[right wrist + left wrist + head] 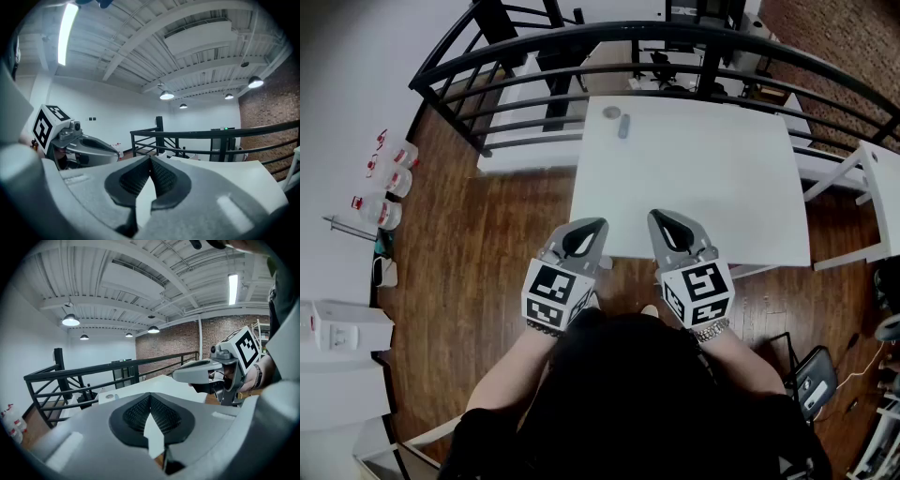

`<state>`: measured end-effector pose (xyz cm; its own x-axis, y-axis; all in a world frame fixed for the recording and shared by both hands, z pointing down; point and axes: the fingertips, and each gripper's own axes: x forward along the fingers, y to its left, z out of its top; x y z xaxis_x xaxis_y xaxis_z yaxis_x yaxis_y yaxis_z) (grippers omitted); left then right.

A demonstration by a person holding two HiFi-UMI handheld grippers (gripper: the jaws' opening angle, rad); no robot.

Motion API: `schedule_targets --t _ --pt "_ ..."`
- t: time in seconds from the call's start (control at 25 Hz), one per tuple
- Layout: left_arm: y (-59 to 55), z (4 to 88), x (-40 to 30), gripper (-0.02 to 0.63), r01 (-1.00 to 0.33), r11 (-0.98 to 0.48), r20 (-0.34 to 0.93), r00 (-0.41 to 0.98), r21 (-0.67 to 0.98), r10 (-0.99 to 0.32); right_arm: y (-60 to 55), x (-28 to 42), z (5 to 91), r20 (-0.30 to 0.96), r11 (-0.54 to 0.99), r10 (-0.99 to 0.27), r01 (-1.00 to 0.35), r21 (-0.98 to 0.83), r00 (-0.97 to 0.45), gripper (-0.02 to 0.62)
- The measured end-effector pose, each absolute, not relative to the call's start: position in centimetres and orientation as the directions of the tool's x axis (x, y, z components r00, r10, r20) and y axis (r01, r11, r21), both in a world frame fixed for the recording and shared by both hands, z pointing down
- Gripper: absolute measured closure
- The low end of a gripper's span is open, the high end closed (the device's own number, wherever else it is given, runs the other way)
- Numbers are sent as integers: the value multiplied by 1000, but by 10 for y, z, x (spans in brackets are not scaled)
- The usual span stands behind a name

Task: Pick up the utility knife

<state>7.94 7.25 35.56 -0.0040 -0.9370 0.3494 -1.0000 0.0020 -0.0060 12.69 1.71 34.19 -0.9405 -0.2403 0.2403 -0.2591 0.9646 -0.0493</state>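
Head view: knife on table, bottles on floor

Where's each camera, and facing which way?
Head view: on the person's head, looking steeply down at the white table and utility knife; shows both forearms, left gripper, right gripper.
Left gripper view: on the left gripper, facing along its shut jaws over the table to the railing; right gripper at right.
Right gripper view: on the right gripper, along its shut jaws; left gripper at left.
Shared: table and railing in both gripper views.
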Motion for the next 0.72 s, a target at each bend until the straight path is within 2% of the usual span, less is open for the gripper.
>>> schedule_targets --t 0.24,0.52,0.72 --pt "62 365 34 589 -999 -47 336 49 14 -940 10 85 353 271 954 -280 -299 -34 -921 603" --pt "67 370 -76 589 -987 -160 327 157 18 -932 9 -11 367 307 896 -411 -442 -37 -859 603" --pt "71 376 -140 589 -955 -295 348 287 31 -893 21 -73 372 338 833 -508 -552 -40 -792 603"
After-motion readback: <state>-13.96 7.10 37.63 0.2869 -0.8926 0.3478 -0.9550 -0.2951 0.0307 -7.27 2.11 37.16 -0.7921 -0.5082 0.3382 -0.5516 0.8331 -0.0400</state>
